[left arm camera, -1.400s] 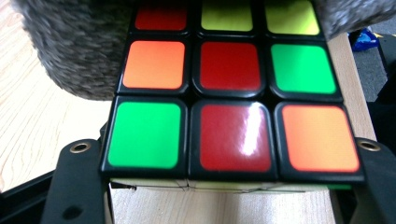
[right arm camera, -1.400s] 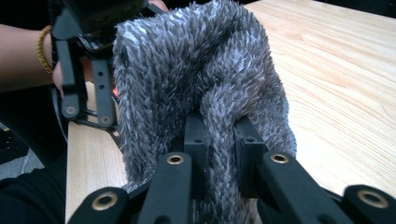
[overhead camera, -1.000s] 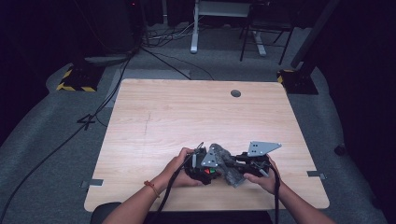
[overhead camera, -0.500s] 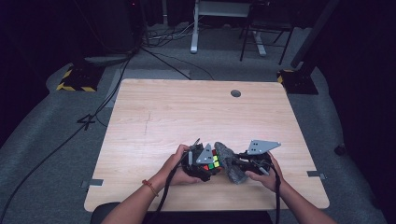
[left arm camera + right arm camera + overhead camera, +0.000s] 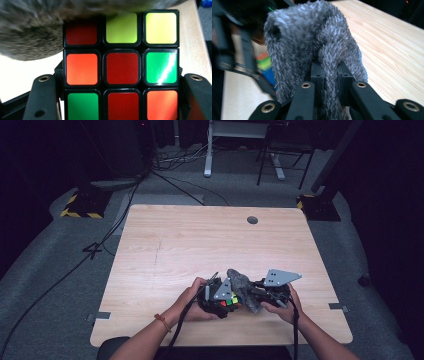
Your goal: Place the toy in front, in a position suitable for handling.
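Left gripper [image 5: 226,301] was clamped on the puzzle cube [image 5: 121,67], jaws on its two sides. Right gripper [image 5: 252,296] pinched a grey fuzzy cloth [image 5: 312,50], fabric bunched between its jaws. Cloth lay over the cube's top edge, touching it. Both hands met low at the near edge of the table [image 5: 200,240], forearms angled inward
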Demonstrator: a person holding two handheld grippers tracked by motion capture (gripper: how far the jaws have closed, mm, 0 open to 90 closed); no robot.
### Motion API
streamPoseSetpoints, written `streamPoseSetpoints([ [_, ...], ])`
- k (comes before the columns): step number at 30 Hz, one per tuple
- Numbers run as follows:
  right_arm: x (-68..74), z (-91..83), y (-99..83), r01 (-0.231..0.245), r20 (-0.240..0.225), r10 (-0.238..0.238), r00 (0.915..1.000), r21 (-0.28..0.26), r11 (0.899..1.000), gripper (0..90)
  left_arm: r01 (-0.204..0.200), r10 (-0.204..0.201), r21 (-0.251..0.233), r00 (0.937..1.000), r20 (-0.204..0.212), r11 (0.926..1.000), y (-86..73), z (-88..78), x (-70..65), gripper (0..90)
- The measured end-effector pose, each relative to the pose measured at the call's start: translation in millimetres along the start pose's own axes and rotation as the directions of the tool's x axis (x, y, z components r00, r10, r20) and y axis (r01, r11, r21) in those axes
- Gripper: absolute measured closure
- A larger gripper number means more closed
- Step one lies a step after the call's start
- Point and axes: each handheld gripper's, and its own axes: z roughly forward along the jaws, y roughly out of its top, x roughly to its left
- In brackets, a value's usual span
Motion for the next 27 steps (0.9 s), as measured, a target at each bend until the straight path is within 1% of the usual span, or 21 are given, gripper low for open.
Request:
streamPoseSetpoints([
  [1,0.0,0.0,0.0,0.000,0.000,0.000,1.0000,0.000,1.000,79.6,-0.001,0.001,-0.015,1.0000,-0.001,0.9999,0.5,-2.6,0.8,33.4],
  [2,-5.0,2.1,-6.4,-0.016,0.010,0.015,0.9998,0.036,0.999,79.6,0.006,-0.007,-0.029,1.0000,-0.005,0.9996,0.8,-6.1,1.7,33.4],
  [3,-5.0,2.1,-6.4,-0.016,0.010,0.015,0.9998,0.036,0.999,79.6,0.006,-0.006,-0.034,0.9999,-0.010,0.9994,1.0,-8.2,2.6,33.4],
  [5,-6.4,2.8,-10.1,-0.026,-0.008,0.026,0.9996,0.046,0.999,79.6,0.009,-0.011,-0.041,0.9995,-0.030,0.9991,0.8,-13.2,4.1,33.4],
  [7,-4.8,2.5,-10.9,-0.021,-0.026,0.022,0.9994,0.056,0.998,79.6,0.019,-0.021,-0.051,0.9991,-0.036,0.9985,-0.5,-16.7,7.5,33.5],
  [8,-0.8,1.0,-8.6,-0.015,-0.046,0.018,0.9988,0.047,0.999,79.6,0.018,-0.020,-0.048,0.9988,-0.044,0.9987,-1.0,-17.6,8.6,33.4],
  [10,0.8,0.3,-7.3,-0.012,-0.052,0.014,0.9986,0.043,0.999,79.6,0.023,-0.025,-0.044,0.9981,-0.057,0.9988,-2.1,-18.0,9.9,33.4],
  [13,5.3,-3.4,-2.4,-0.007,-0.065,0.008,0.9978,0.019,1.000,79.6,0.041,-0.044,-0.049,0.9977,-0.052,0.9979,-4.3,-17.9,13.2,33.4],
  [14,7.0,-5.7,0.8,0.002,-0.070,-0.002,0.9975,0.003,1.000,79.6,0.034,-0.036,-0.032,0.9977,-0.058,0.9989,-4.1,-15.3,12.8,33.5],
  [15,7.9,-6.3,2.0,0.002,-0.071,-0.002,0.9975,-0.004,1.000,79.6,0.034,-0.036,-0.032,0.9977,-0.058,0.9989,-4.1,-15.3,12.8,33.4],
  [16,7.9,-6.3,2.0,0.002,-0.071,-0.002,0.9975,-0.004,1.000,79.6,0.034,-0.036,-0.023,0.9980,-0.052,0.9992,-4.1,-11.9,11.7,33.4],
  [18,10.9,-7.5,5.0,0.009,-0.078,-0.011,0.9969,-0.024,1.000,79.6,0.031,-0.031,-0.002,0.9985,-0.045,0.9995,-3.8,-6.0,9.2,33.4],
  [19,12.4,-7.9,6.3,0.013,-0.078,-0.015,0.9969,-0.030,0.999,79.5,0.025,-0.025,0.007,0.9990,-0.038,0.9997,-3.6,-3.2,8.4,33.4],
  [20,13.5,-8.7,8.4,0.017,-0.078,-0.020,0.9967,-0.047,0.999,79.5,0.018,-0.018,0.017,0.9996,-0.022,0.9997,-3.0,1.2,6.4,33.4],
  [21,13.5,-8.7,8.4,0.017,-0.078,-0.020,0.9967,-0.047,0.999,79.5,0.018,-0.018,0.017,0.9996,-0.022,0.9997,-3.0,1.2,6.4,33.5],
  [22,13.7,-9.3,10.8,0.015,-0.076,-0.020,0.9969,-0.059,0.998,79.5,0.010,-0.010,0.026,0.9998,-0.019,0.9996,-2.1,3.5,4.6,33.4],
  [23,14.0,-9.0,11.6,0.022,-0.066,-0.026,0.9975,-0.057,0.998,79.4,0.004,-0.004,0.028,0.9999,-0.017,0.9996,-1.3,5.0,3.3,33.4],
  [24,14.0,-9.0,11.6,0.022,-0.066,-0.026,0.9975,-0.057,0.998,79.4,0.007,-0.006,0.031,0.9998,-0.018,0.9995,-0.8,5.3,2.3,33.4],
  [25,14.0,-8.4,11.8,0.031,-0.053,-0.033,0.9980,-0.053,0.998,79.4,0.003,-0.003,0.031,0.9999,-0.016,0.9995,-0.6,5.0,2.2,33.4],
  [27,11.2,-6.6,10.5,0.035,-0.035,-0.036,0.9987,-0.033,0.999,79.4,-0.002,0.003,0.022,0.9999,-0.014,0.9998,-0.7,2.9,2.4,33.4],
])
